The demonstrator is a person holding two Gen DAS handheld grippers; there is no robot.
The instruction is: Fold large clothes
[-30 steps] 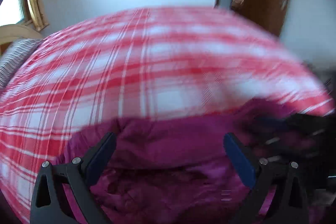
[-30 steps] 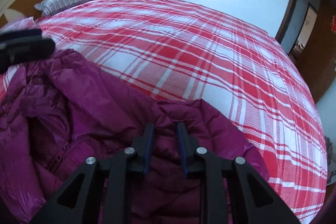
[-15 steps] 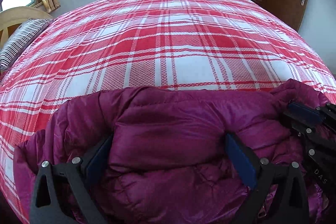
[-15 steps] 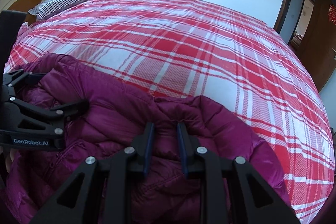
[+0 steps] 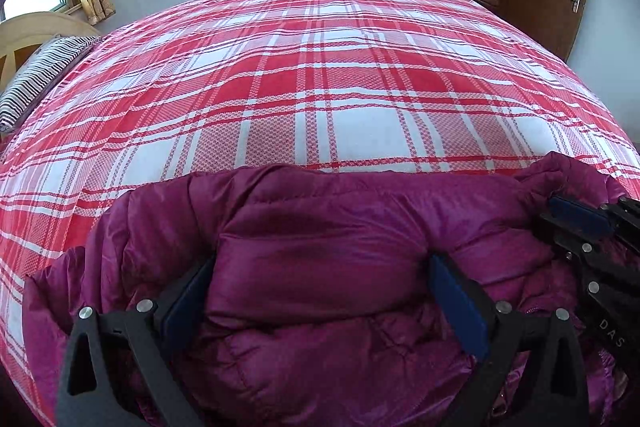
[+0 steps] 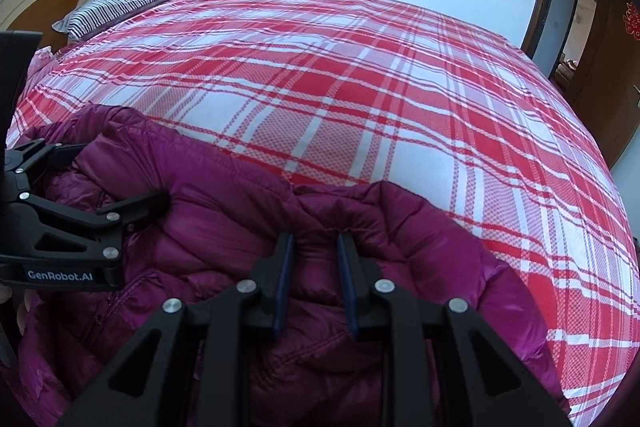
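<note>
Slippage is the risk: the jacket [image 5: 320, 267] lies bunched at the near edge of the bed [image 5: 320, 87], the right claw [image 6: 314, 247] clamped on a thin fold, the left claw [image 5: 320, 291] spread wide around slick padding that could slide free

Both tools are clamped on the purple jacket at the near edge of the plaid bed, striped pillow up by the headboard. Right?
Not quite. Only the right tool is clamped on the jacket. The left tool is wide open, its fingers straddling a puffy fold, as the left wrist view shows. The bed and pillow are as you say.
</note>
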